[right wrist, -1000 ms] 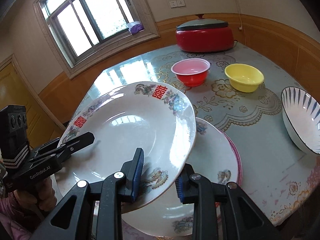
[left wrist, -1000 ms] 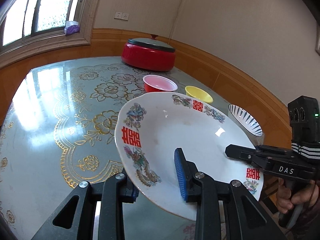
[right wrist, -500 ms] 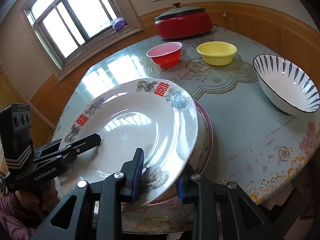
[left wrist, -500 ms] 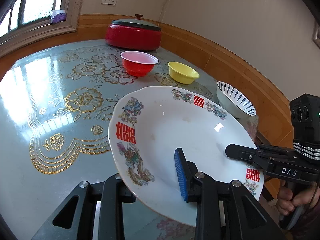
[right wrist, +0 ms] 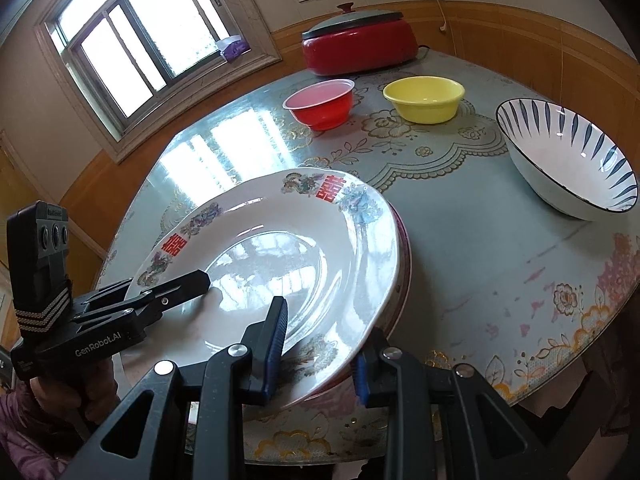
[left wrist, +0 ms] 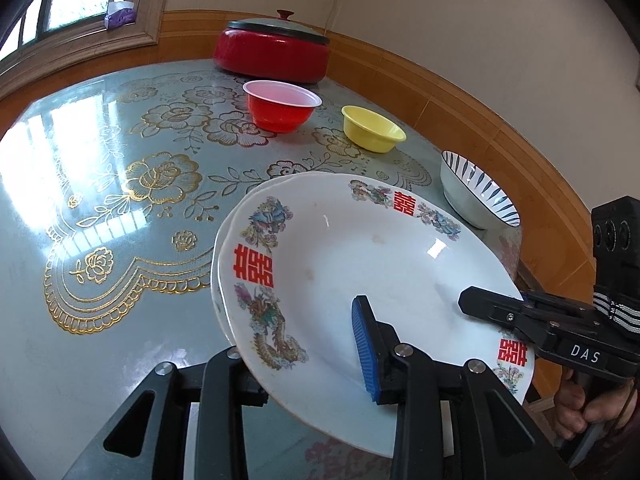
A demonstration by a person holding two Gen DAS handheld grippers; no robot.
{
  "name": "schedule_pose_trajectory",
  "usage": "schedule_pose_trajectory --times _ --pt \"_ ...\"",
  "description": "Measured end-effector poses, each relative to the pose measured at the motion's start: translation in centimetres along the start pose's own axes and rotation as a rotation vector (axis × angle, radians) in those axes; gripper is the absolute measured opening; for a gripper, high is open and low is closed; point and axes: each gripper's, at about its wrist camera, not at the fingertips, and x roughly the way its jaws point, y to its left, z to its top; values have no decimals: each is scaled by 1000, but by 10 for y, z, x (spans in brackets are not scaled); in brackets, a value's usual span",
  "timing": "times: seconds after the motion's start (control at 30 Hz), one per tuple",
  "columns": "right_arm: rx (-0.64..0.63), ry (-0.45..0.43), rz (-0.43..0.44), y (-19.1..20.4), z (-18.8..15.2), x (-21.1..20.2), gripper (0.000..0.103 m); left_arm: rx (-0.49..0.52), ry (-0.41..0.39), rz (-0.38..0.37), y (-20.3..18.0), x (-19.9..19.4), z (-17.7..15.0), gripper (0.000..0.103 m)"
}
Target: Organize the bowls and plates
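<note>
Two plates sit stacked at the near edge of the surface (right wrist: 480, 240): the white plate (right wrist: 280, 264) with red characters lies on a pink-rimmed plate (right wrist: 402, 264). The left claw (left wrist: 304, 364) straddles its rim, jaws opening; the right claw (right wrist: 320, 356) grips the opposite rim. Three bowls stand farther along: one red bowl (right wrist: 322, 106), one yellow bowl (right wrist: 424, 98), one striped bowl (right wrist: 568, 160) near the right edge. One red lidded cooker (right wrist: 356, 42) sits at the far edge.
</note>
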Motion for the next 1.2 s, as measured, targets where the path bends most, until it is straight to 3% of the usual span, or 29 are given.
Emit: schedule_pose_trajectory --times 1.2 --pt "69 -43 -37 -1 2 4 28 16 73 -26 -3 -8 2 48"
